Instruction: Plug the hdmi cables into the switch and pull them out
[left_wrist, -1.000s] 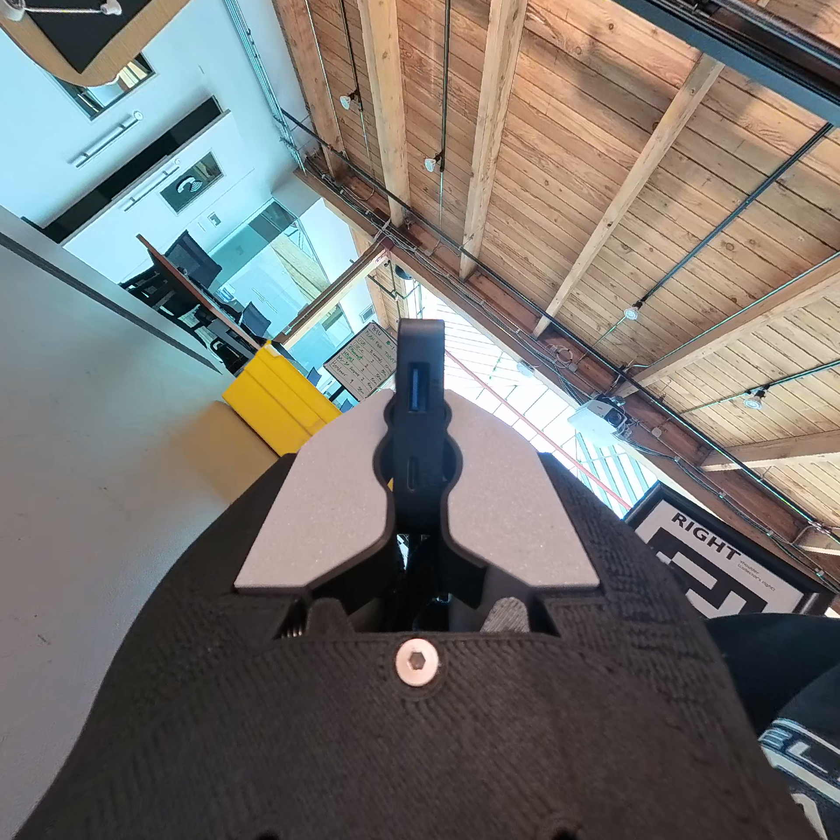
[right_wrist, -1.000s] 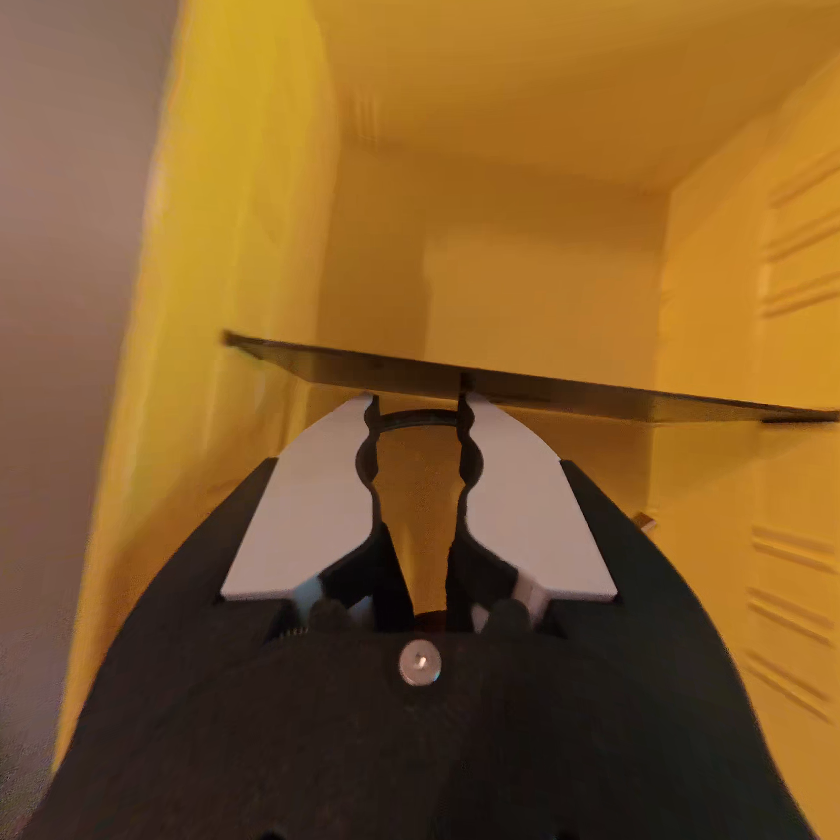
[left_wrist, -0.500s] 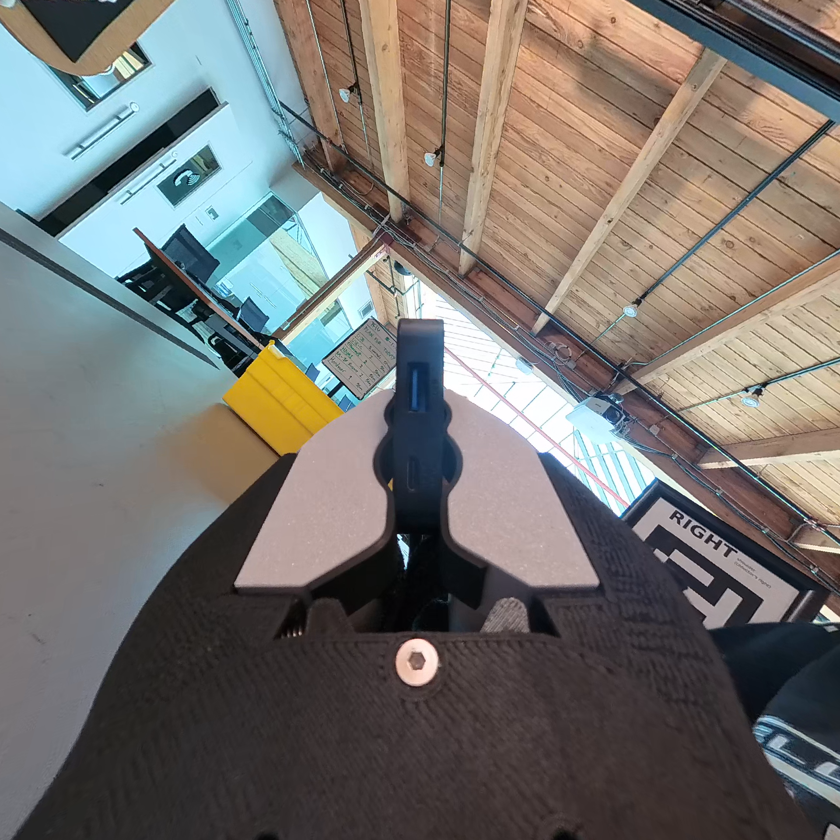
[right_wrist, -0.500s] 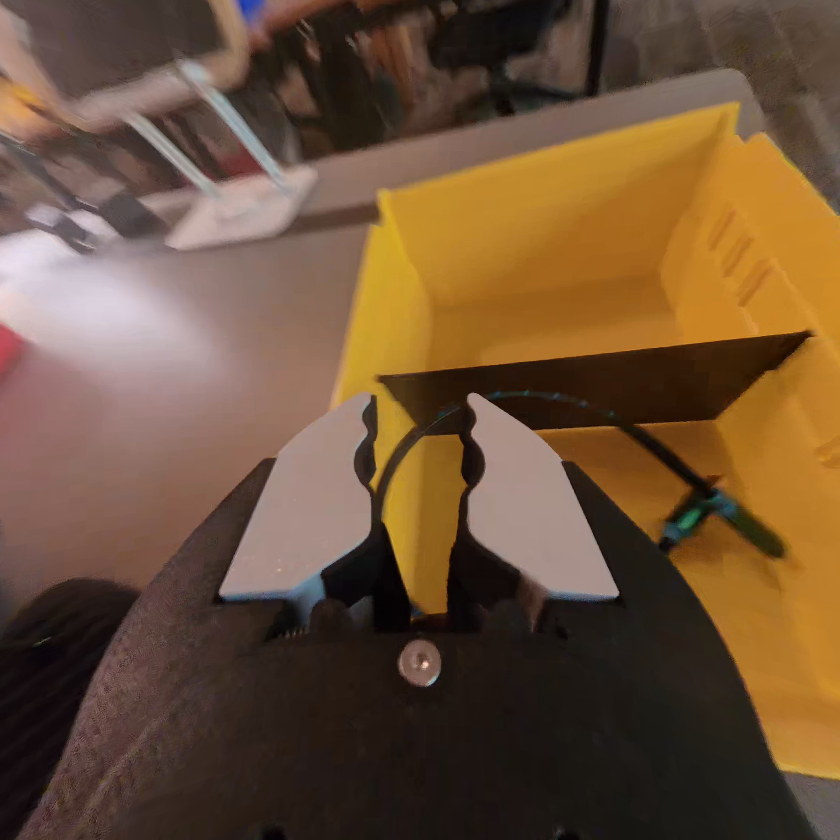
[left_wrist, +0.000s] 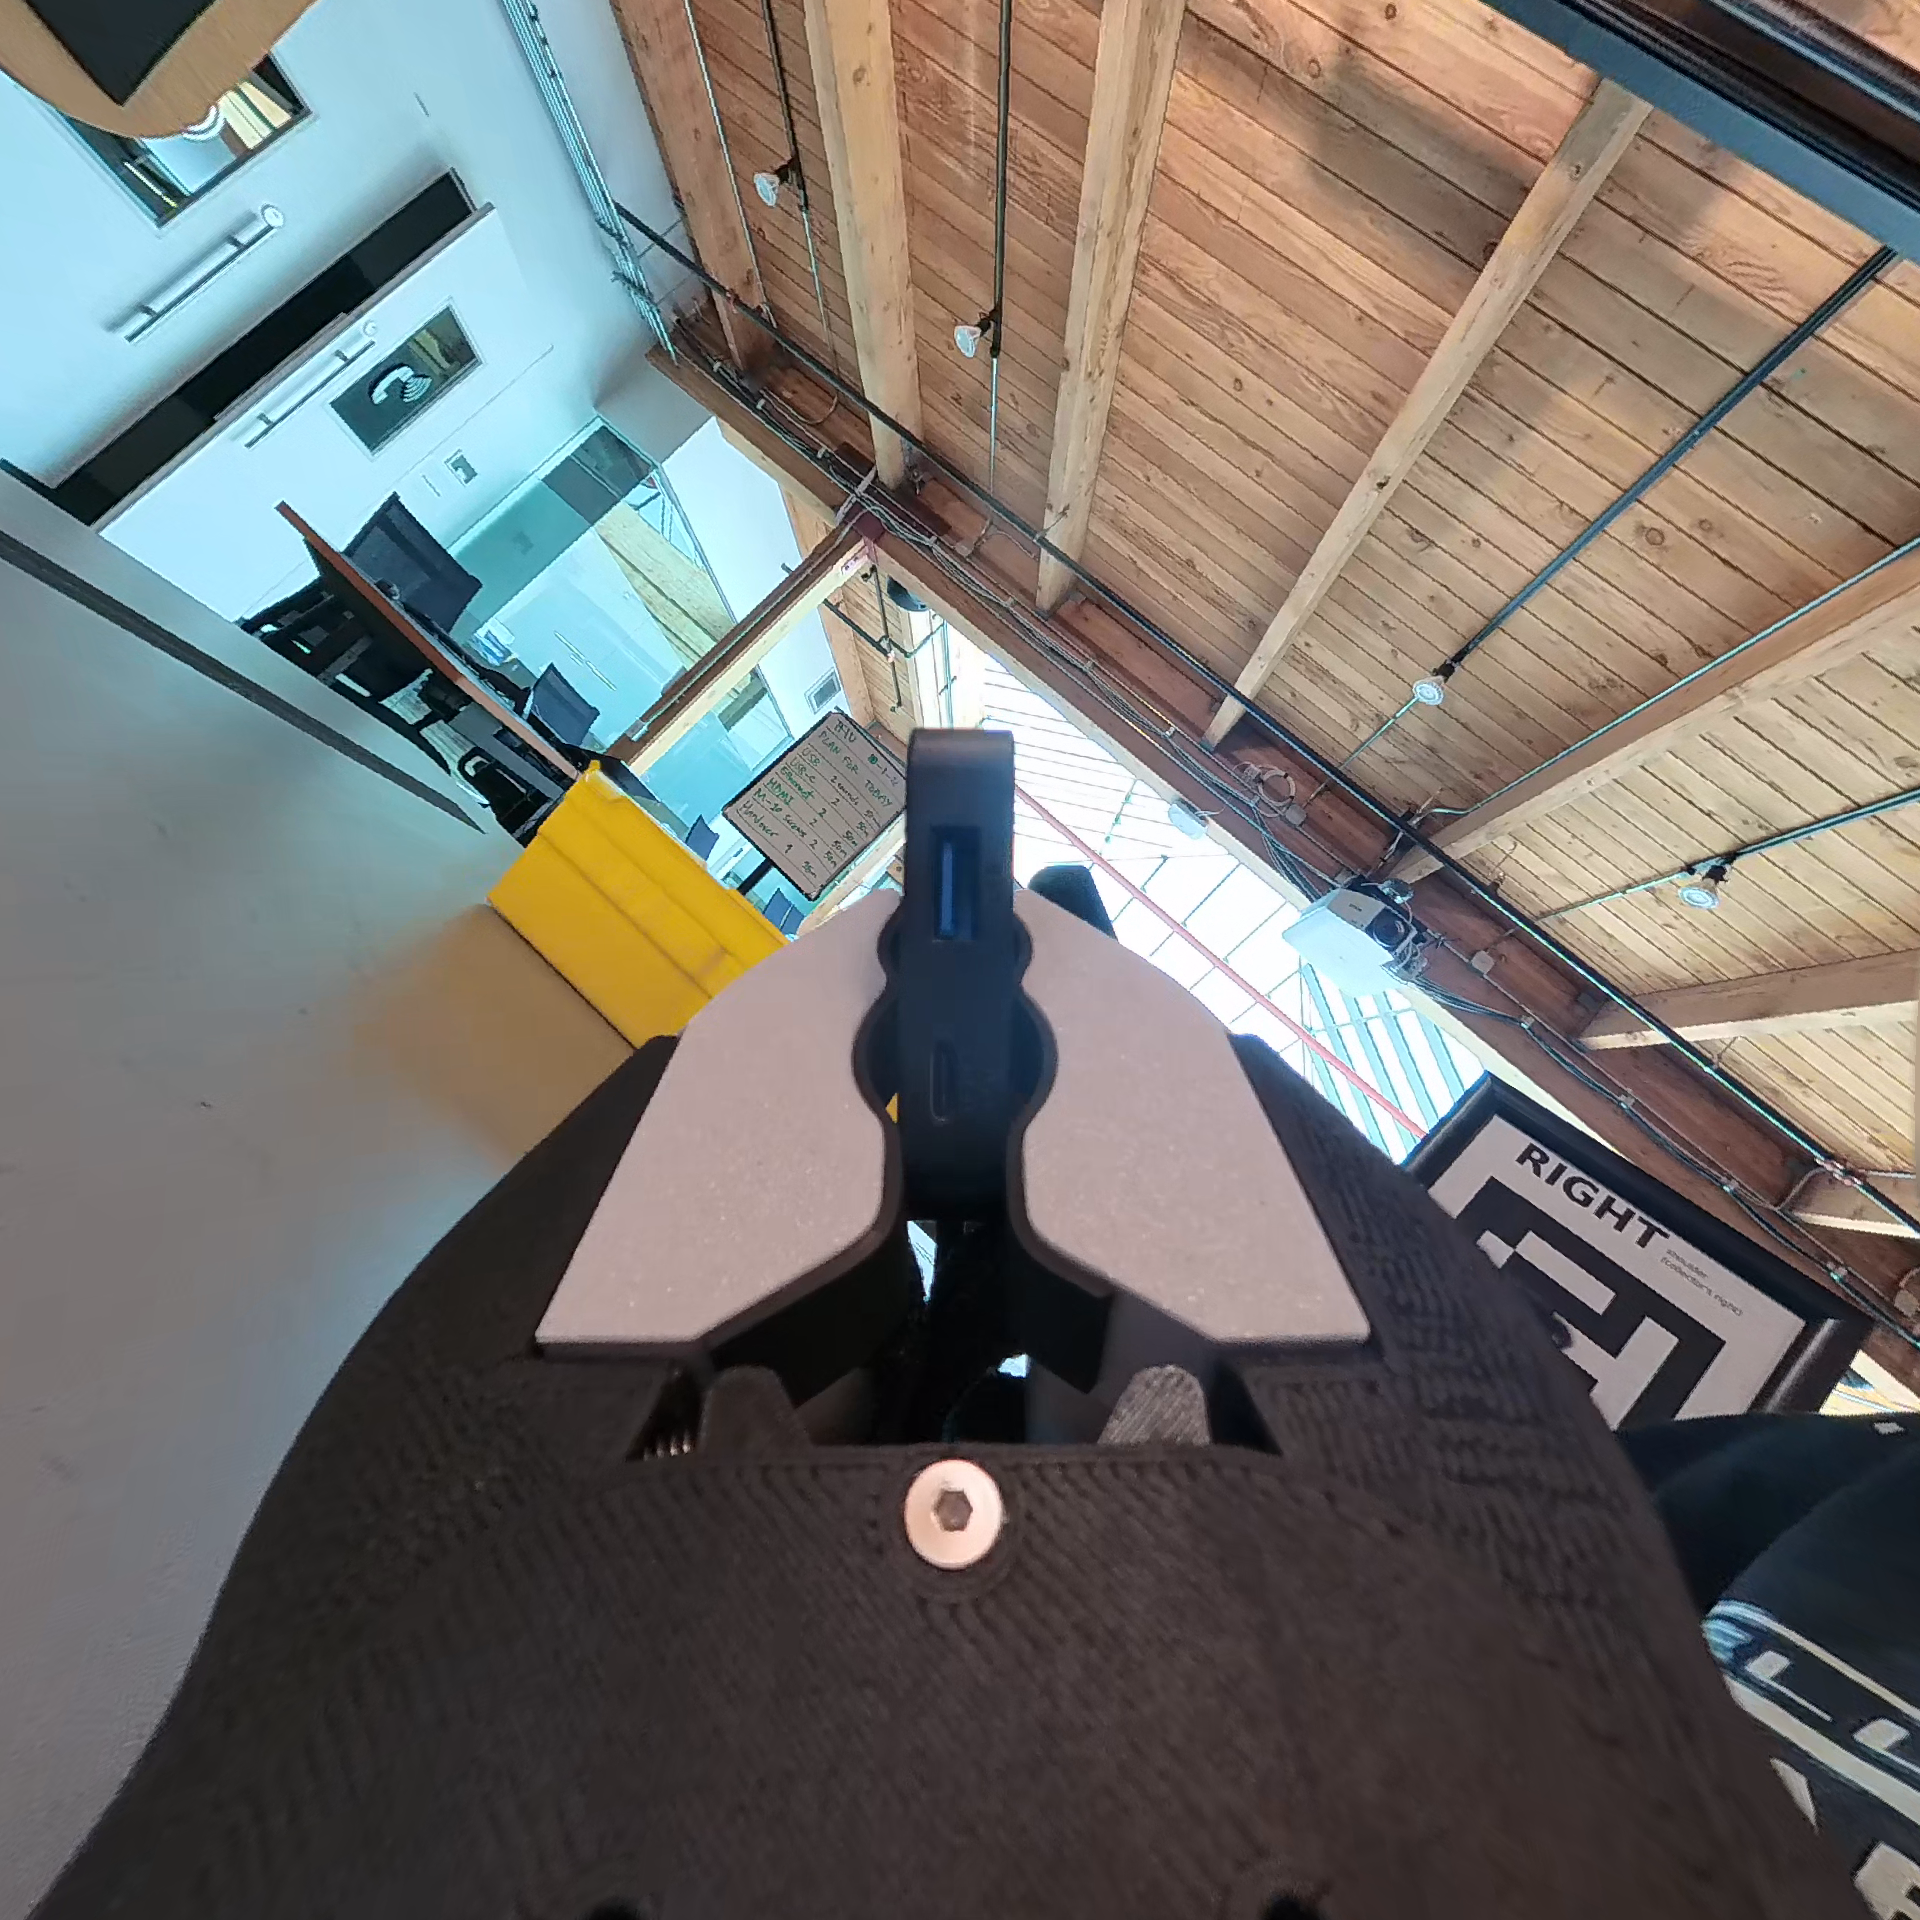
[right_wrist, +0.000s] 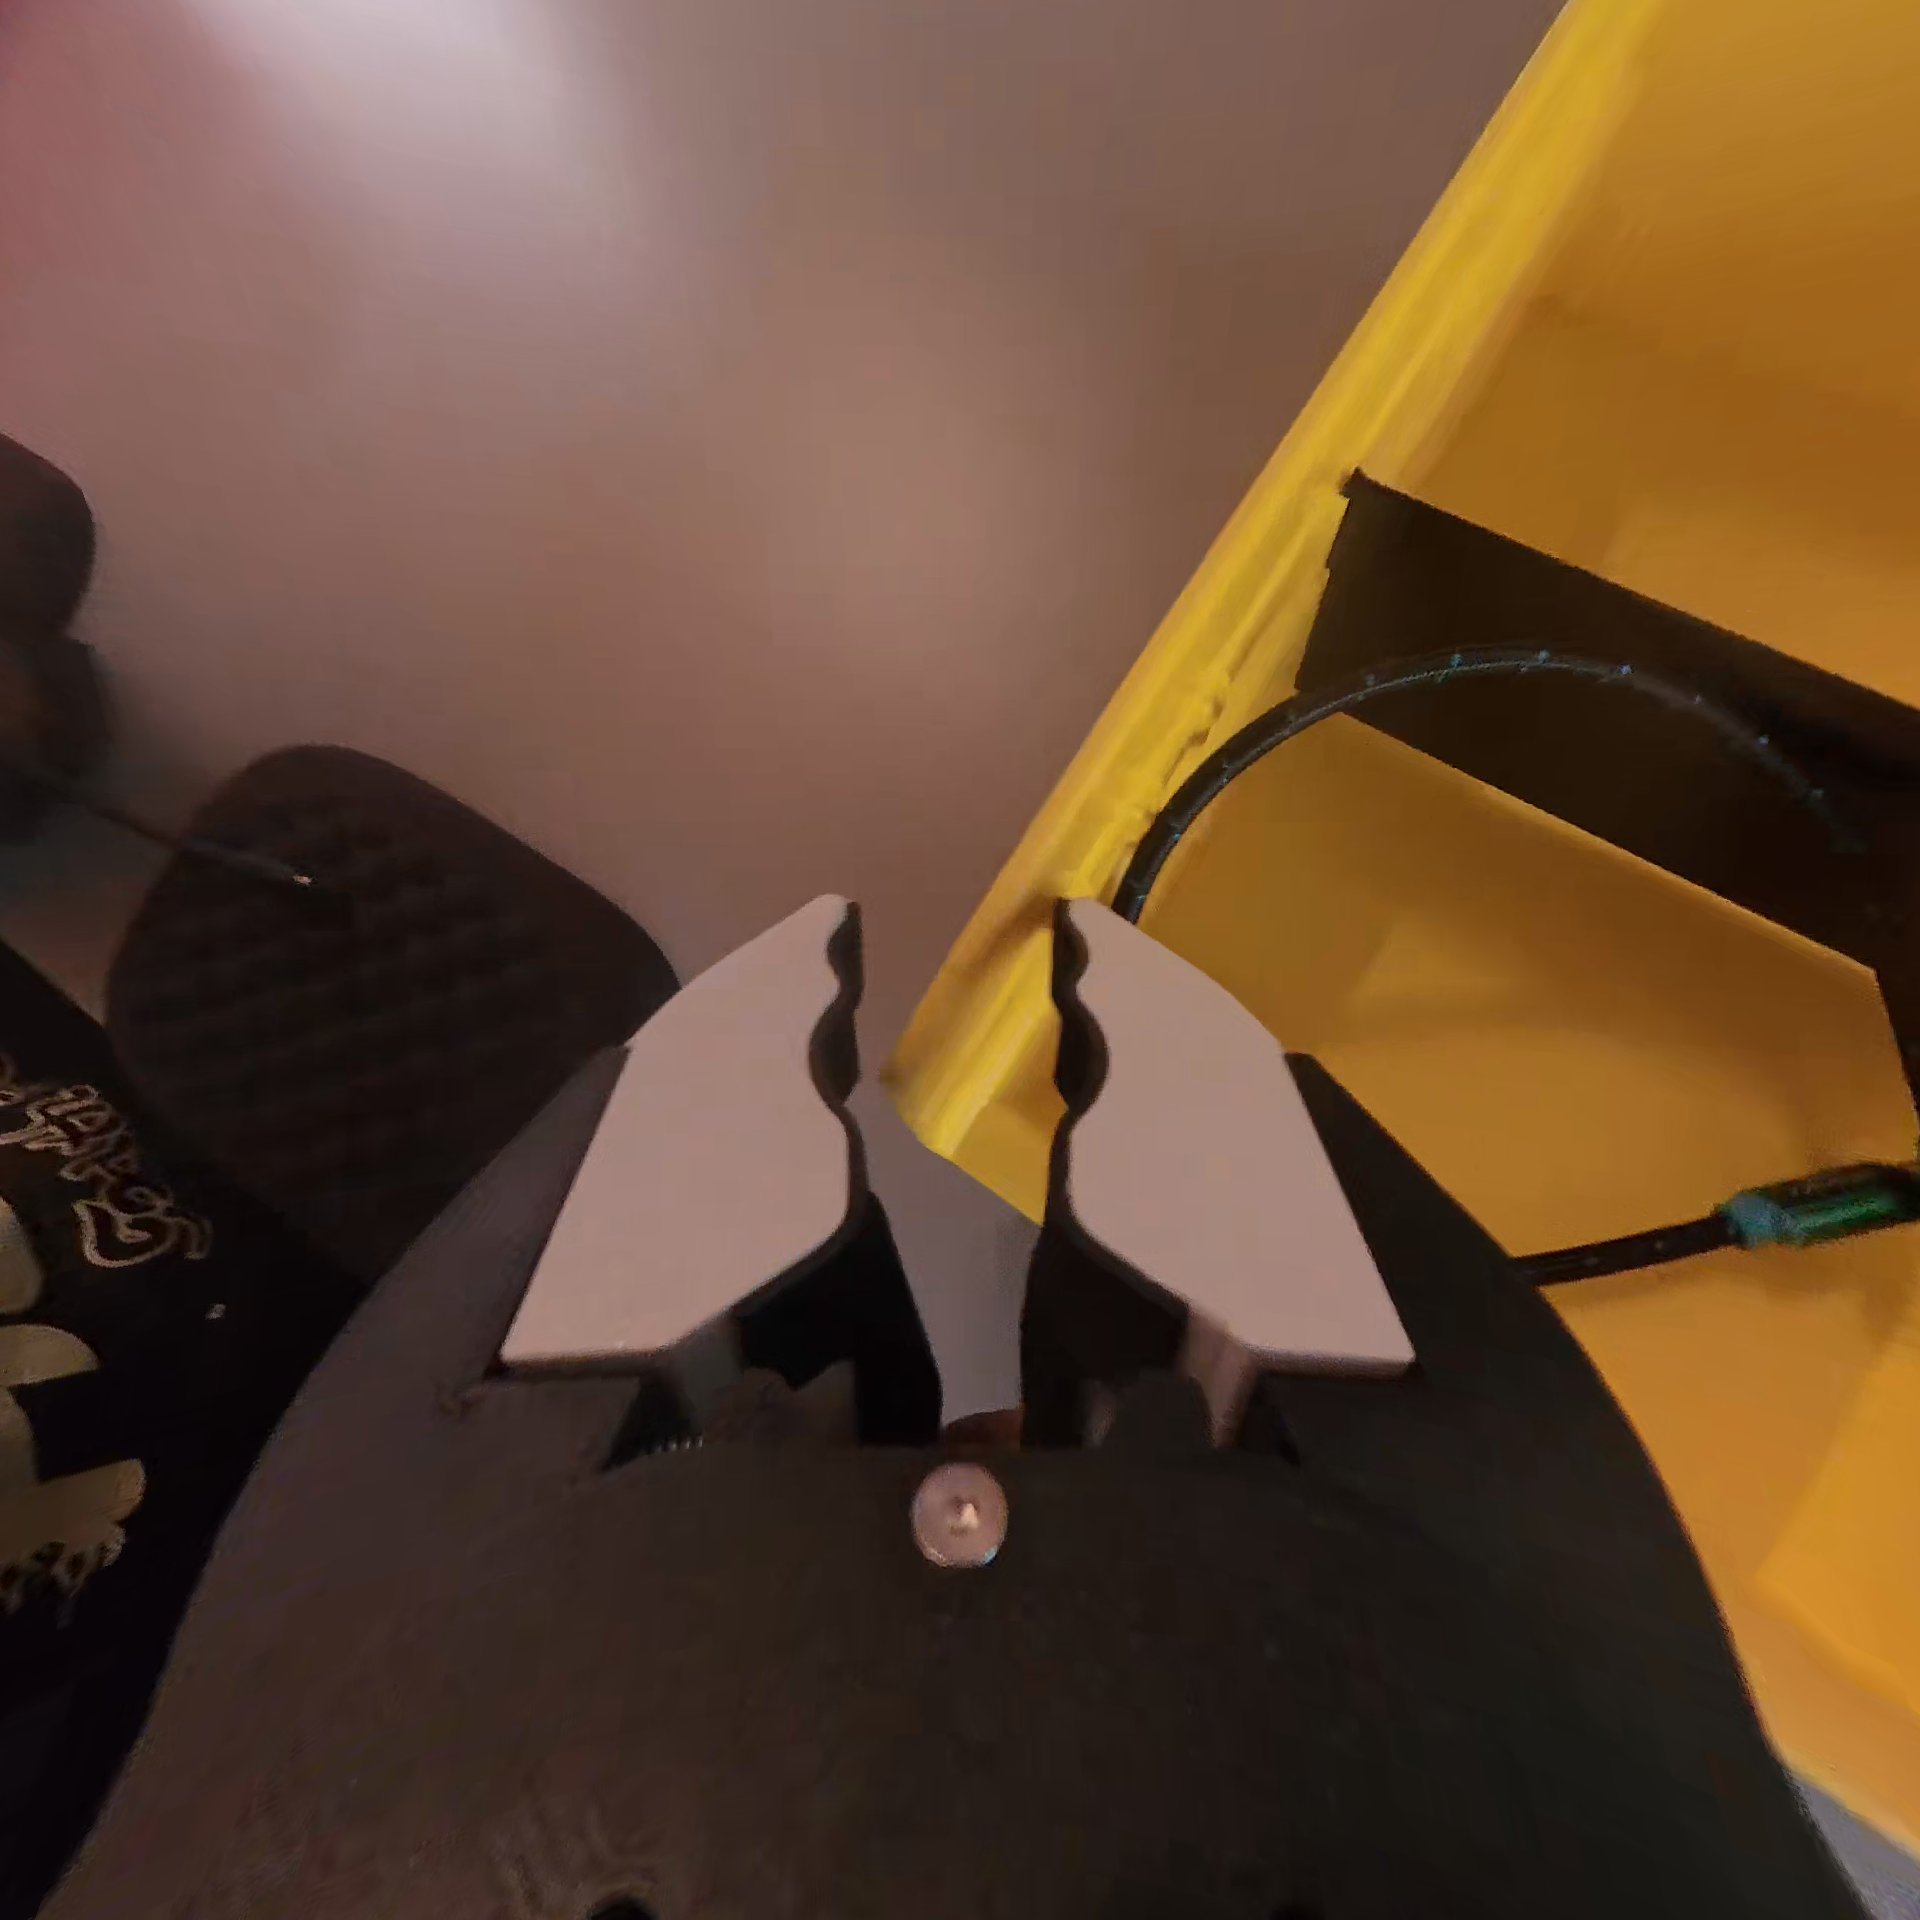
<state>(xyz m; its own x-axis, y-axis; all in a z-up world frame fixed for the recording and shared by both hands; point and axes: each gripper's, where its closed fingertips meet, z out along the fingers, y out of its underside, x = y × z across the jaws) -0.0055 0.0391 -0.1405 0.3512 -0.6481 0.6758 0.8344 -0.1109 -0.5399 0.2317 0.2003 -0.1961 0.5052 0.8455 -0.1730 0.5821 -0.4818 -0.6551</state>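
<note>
1. The left gripper (left_wrist: 956, 935) points up toward the wooden ceiling (left_wrist: 1351, 364). Its jaws are closed on the switch (left_wrist: 958, 977), a thin black box that stands upright between them, and one narrow side with two small ports faces the camera.
2. The right gripper (right_wrist: 956, 997) is empty. Its jaws stand a little apart, with only a narrow gap, and nothing is between them.
3. The right gripper hangs over the near corner of the yellow bin (right_wrist: 1195, 727), which stands on the grey table (right_wrist: 675, 468).
4. The cable (right_wrist: 1455, 675) lies inside the bin. It bends in a loop in front of the black divider (right_wrist: 1610, 665), and its green plug (right_wrist: 1829, 1210) rests on the bin floor near the right edge.
5. I judge that no cable is plugged in now, so the step in hand is fetching the cable.
6. The next move probably needs the right gripper to go down into the bin, close on the plug body, and bring it in line with a port of the switch.
</note>
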